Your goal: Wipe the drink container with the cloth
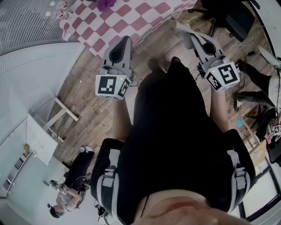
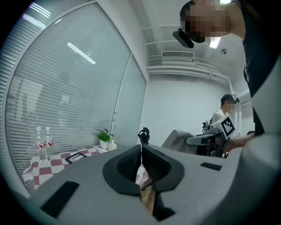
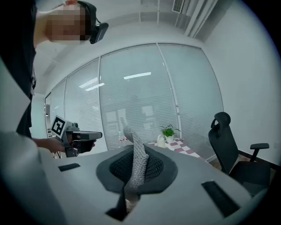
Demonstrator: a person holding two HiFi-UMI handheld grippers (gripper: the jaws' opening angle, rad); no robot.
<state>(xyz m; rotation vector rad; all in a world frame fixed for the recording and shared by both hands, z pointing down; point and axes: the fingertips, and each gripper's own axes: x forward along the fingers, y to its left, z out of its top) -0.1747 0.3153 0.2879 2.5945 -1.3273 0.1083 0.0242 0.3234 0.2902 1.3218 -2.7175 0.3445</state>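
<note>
Two clear drink bottles [image 1: 59, 8] with red labels stand at the far left of a red-and-white checked table [image 1: 131, 19]; they also show as the bottles [image 2: 42, 143] in the left gripper view. A purple cloth [image 1: 104, 4] lies on the same table. My left gripper [image 1: 124, 41] is held level over the floor, short of the table, jaws shut with nothing between them [image 2: 141, 147]. My right gripper [image 1: 182, 28] is beside it. Its jaws [image 3: 136, 147] are shut on a grey woven strip [image 3: 139, 165] that sticks up past the tips.
A small potted plant [image 2: 104, 137] and a black tablet-like item [image 2: 75, 156] sit on the table. A black office chair [image 3: 228, 140] stands at the right. Glass walls with blinds [image 2: 66, 88] run behind the table. Another person [image 1: 72, 184] sits on the floor behind me.
</note>
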